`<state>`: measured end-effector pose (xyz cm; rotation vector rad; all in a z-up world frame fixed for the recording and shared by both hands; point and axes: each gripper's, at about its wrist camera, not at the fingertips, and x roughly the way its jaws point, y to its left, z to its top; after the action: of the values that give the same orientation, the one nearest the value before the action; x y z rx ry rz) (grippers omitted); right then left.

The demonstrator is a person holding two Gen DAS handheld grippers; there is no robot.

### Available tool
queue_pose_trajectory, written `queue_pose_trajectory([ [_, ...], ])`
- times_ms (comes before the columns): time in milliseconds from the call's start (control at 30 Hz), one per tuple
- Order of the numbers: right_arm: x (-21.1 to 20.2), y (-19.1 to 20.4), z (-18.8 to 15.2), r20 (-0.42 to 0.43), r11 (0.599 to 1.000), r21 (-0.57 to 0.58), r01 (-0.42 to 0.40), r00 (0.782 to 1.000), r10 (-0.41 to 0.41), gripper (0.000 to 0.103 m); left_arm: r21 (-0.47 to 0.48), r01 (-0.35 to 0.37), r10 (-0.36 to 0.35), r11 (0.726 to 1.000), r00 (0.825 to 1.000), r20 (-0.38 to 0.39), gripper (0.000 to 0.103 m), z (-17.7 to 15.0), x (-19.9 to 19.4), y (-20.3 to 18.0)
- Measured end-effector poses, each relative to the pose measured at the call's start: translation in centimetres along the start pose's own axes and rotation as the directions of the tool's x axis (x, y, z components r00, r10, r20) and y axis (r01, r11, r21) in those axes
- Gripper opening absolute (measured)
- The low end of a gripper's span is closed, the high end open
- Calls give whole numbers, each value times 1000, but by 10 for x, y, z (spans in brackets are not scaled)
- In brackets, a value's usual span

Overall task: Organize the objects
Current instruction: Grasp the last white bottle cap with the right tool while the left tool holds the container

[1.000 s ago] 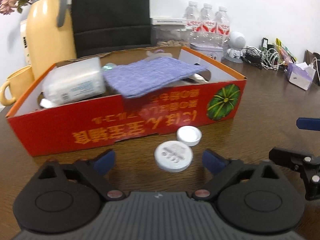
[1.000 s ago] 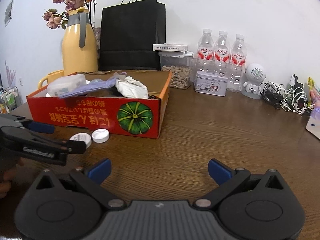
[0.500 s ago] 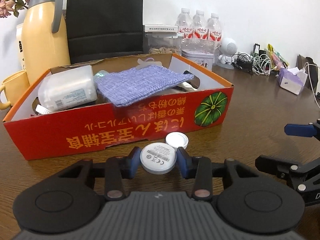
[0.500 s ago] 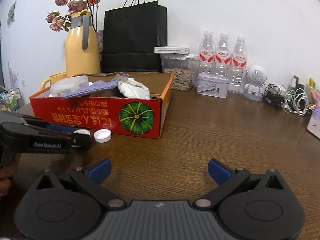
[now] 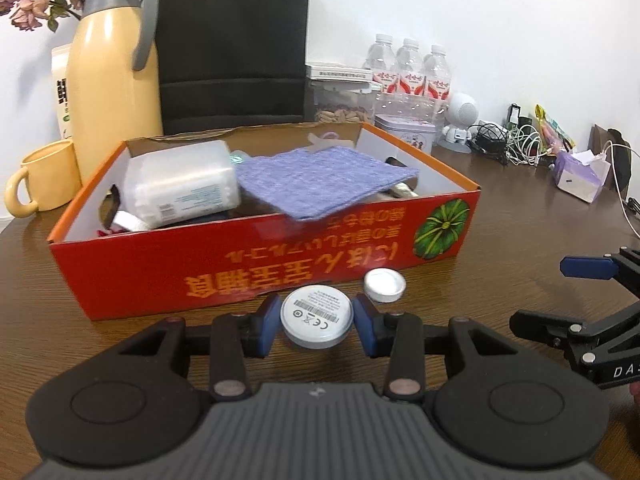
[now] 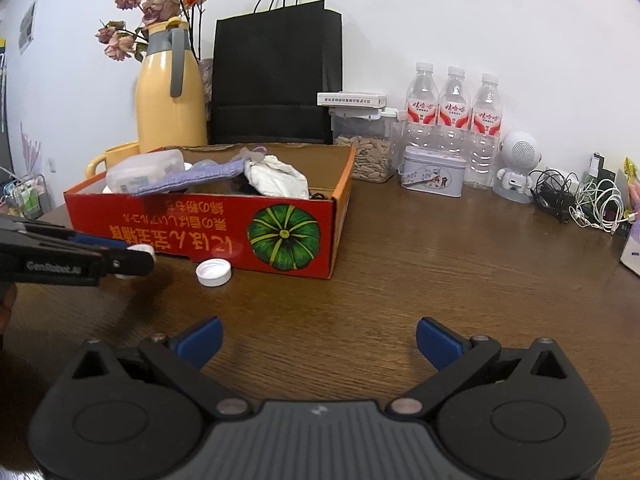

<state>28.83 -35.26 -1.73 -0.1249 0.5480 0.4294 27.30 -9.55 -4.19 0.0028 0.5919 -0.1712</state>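
Observation:
My left gripper [image 5: 317, 320] is shut on a white round disc [image 5: 316, 317], tipped up so its labelled underside faces the camera, just above the table in front of the red cardboard box [image 5: 160, 276]. A white bottle cap [image 5: 384, 286] lies on the table beside it, close to the box wall. The box holds a clear plastic tub [image 5: 180, 188], a purple cloth [image 5: 320, 182] and white crumpled material [image 6: 276, 176]. In the right wrist view the left gripper [image 6: 136, 258] comes in from the left near the cap [image 6: 214, 272]. My right gripper [image 6: 318, 340] is open over bare table.
Behind the box stand a yellow thermos [image 5: 116, 72], a yellow mug [image 5: 44, 180], a black paper bag [image 5: 232, 48], a nut container [image 6: 364, 152], three water bottles [image 6: 454, 120], a tin [image 6: 434, 176] and a white speaker [image 6: 518, 168]. Cables [image 6: 580, 204] and a tissue pack [image 5: 578, 176] lie right.
The left gripper closed on the white disc, which lay flat on the table, and lifted it slightly with its underside turned up. The right gripper stayed put.

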Motion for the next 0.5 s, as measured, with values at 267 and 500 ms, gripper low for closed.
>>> queue_pose_trajectory([
  [267,21,40,11,-37,999,-4,-31,999,31,103,-7,11,-10,1000,1000,26,40,0,-15,34],
  [500,49,60,24,-78,998,52,30,997,-26,83,-10,-6,6,1000,999,34,40,-1,-23,75],
])
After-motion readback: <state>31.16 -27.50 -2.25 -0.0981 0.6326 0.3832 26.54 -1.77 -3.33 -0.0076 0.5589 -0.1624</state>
